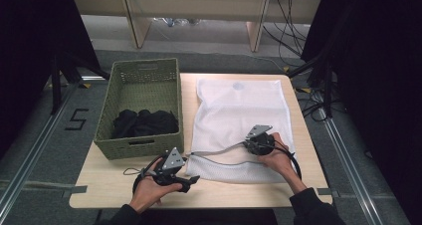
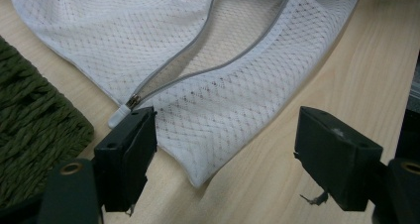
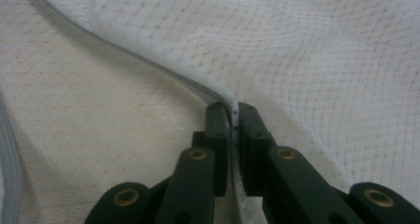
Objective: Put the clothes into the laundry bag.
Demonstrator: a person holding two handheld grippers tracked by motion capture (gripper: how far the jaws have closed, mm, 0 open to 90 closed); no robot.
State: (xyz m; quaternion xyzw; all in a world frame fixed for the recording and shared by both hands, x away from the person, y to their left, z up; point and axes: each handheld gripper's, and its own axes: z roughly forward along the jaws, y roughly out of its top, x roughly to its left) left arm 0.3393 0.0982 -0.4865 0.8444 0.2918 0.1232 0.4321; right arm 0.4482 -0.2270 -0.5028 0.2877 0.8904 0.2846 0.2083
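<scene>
A white mesh laundry bag (image 1: 239, 110) lies flat on the wooden table (image 1: 99, 190), its grey zip open along the near end. My right gripper (image 1: 247, 144) is at the upper zip edge; in the right gripper view its jaws (image 3: 234, 116) are shut on that edge of the mesh (image 3: 322, 60), which rises into a fold. My left gripper (image 1: 191, 181) stands open at the bag's near-left corner. In the left gripper view, the corner of the bag (image 2: 198, 135) lies between the spread jaws (image 2: 225, 159), and the zip pull (image 2: 132, 101) sits just beyond the left jaw.
A green woven basket (image 1: 139, 70) stands at the table's left with black clothes (image 1: 144, 123) inside; its side (image 2: 34, 125) is close to my left gripper. Bare table lies near the front edge. Cables run on the floor at the far right.
</scene>
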